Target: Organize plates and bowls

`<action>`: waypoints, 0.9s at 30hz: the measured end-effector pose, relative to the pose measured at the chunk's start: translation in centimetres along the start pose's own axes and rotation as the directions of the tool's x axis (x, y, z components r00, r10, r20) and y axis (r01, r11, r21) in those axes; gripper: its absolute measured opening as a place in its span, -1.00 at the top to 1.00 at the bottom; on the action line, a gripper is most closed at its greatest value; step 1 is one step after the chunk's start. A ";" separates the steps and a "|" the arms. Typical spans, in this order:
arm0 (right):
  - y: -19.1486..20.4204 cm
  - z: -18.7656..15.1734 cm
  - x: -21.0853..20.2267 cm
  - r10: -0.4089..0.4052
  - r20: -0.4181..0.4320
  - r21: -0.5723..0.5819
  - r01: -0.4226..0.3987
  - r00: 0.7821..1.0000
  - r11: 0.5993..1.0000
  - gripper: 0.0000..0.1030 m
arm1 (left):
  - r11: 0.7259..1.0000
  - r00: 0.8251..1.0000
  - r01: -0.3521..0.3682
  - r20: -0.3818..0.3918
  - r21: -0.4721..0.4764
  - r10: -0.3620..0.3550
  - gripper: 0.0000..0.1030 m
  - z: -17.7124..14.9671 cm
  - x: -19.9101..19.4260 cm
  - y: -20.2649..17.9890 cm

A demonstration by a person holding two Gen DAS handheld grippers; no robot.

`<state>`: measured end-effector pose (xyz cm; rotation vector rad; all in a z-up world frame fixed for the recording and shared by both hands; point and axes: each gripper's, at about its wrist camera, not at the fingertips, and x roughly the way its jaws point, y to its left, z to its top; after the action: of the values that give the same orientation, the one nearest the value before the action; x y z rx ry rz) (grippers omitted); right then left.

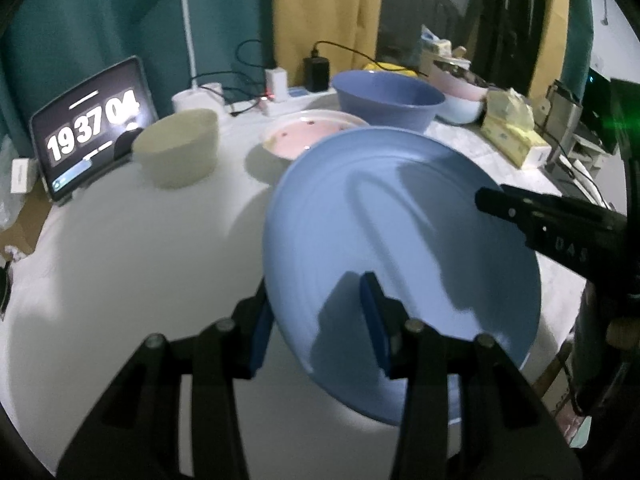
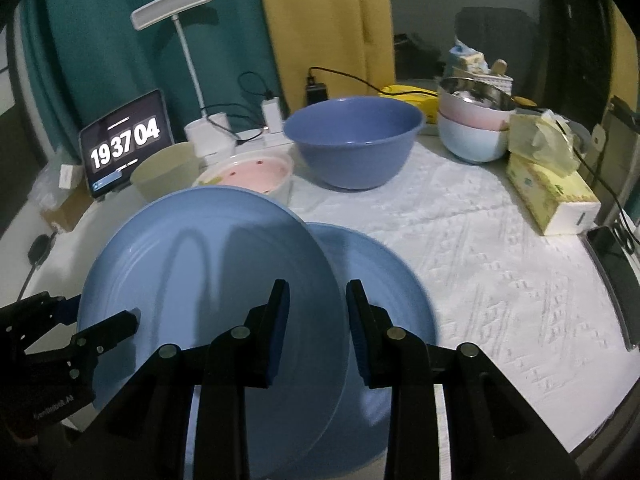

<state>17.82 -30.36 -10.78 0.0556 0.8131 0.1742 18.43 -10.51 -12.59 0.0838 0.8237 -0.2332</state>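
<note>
Nearest the cameras, a light blue plate (image 2: 208,280) hangs tilted above the white tablecloth (image 2: 500,260), held at both sides. The left gripper (image 1: 316,320) pinches its near rim, one pad under the edge and one on the upper face; the right gripper (image 2: 316,320) clamps the opposite rim the same way, its jaws narrow around the thin edge. Directly below, a second light blue plate (image 2: 384,280) lies flat on the cloth, partly hidden by the lifted one.

Behind the plates stands a pink-lined shallow dish (image 2: 256,174) carrying a few small dark specks, with a cream bowl (image 2: 166,174) just beside it. A deep blue bowl (image 2: 354,144) sits empty further back. To the right, a pink bowl nested in a pale blue one (image 2: 472,132) holds a steel bowl.

Along the far edge are a tablet clock (image 2: 126,144), a white desk lamp (image 2: 192,60), chargers with cables, and yellow tissue packs (image 2: 552,188).
</note>
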 end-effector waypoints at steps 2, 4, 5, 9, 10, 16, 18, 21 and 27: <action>-0.7 0.0 0.1 -0.006 0.000 0.009 0.006 1.000 1.000 0.38 | 1.000 1.000 0.004 -0.007 0.012 -0.004 0.17 0.3 0.5 -0.6; -1.5 0.1 0.2 -0.012 -0.002 0.020 0.012 1.000 1.000 0.37 | 1.000 1.000 0.009 -0.012 0.024 -0.008 0.17 0.7 0.9 -1.2; -1.8 0.1 0.3 -0.015 -0.002 0.023 0.015 1.000 1.000 0.37 | 1.000 1.000 0.009 -0.014 0.029 -0.009 0.17 0.8 1.0 -1.4; -2.9 0.0 0.6 -0.021 -0.008 0.037 0.021 1.000 0.999 0.36 | 0.999 1.000 0.014 -0.026 0.048 -0.012 0.17 1.3 1.9 -2.4; -3.2 0.0 0.7 -0.024 -0.011 0.041 0.024 1.000 0.999 0.36 | 0.999 1.000 0.015 -0.028 0.051 -0.013 0.17 1.3 2.1 -2.5; -4.6 -0.2 1.1 -0.036 -0.022 0.062 0.038 0.999 0.997 0.34 | 0.997 0.999 0.022 -0.039 0.078 -0.019 0.16 1.6 3.2 -3.8; -4.9 -0.3 1.3 -0.036 -0.027 0.069 0.037 0.999 0.997 0.34 | 0.996 0.999 0.015 -0.039 0.090 -0.012 0.15 1.7 3.5 -4.2; -5.1 -0.4 1.4 -0.032 -0.028 0.068 0.034 0.999 0.997 0.34 | 0.995 0.999 0.003 -0.039 0.101 0.001 0.15 1.7 3.8 -4.4; -5.0 -0.5 1.5 -0.048 -0.032 0.063 0.050 0.998 0.997 0.34 | 0.996 0.998 -0.018 -0.052 0.084 0.022 0.14 1.7 4.2 -3.9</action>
<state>19.16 -34.98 -12.77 0.0931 0.8493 0.1031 21.47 -15.30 -14.46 0.1768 0.8651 -0.2471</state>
